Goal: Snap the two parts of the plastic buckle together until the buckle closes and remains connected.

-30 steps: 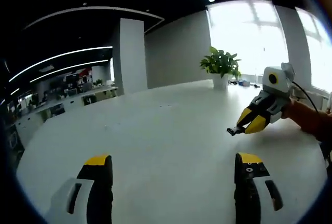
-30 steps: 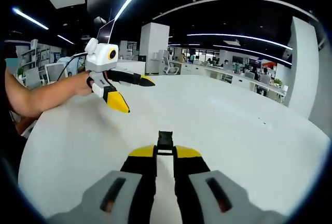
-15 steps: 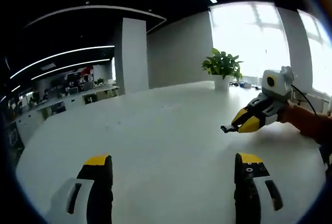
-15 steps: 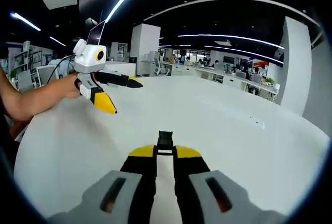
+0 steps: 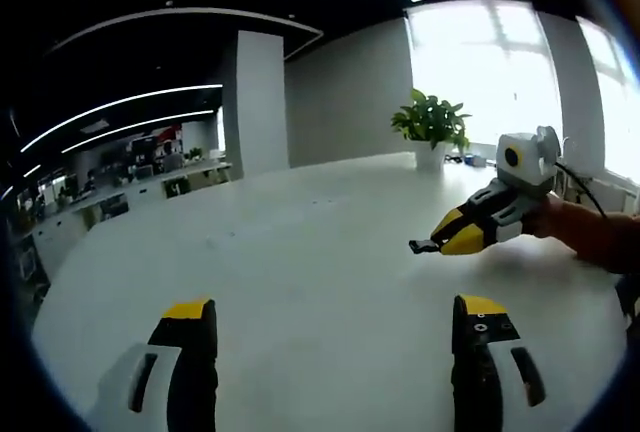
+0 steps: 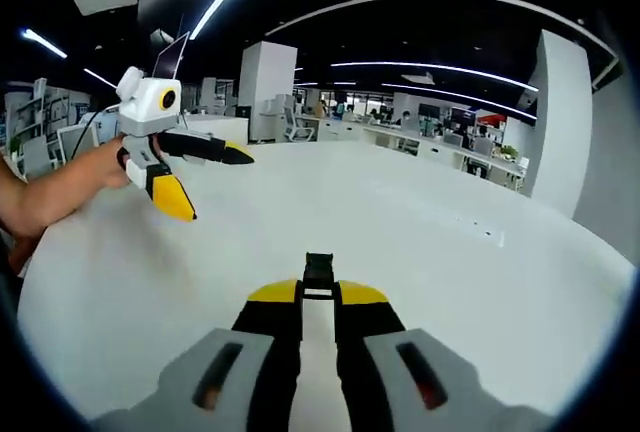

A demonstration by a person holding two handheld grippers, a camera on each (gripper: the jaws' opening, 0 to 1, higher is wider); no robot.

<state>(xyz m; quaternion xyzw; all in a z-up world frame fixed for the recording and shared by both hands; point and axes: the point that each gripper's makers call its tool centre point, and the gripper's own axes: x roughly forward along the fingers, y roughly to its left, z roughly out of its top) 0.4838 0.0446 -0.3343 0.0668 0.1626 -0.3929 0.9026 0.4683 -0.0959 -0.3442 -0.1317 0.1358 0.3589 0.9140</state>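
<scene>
Holding a black buckle part [image 6: 319,270] clamped above the white table [image 6: 450,282], the right gripper [image 6: 319,292] needed square alignment; the left gripper [image 6: 205,177] stood spread, empty.

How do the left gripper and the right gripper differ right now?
The left gripper has its fingers spread wide with nothing between them, while the right gripper has its fingers shut on a small black buckle part. Both have yellow-and-black fingers, are held by hand, and hang above the white table.
</scene>
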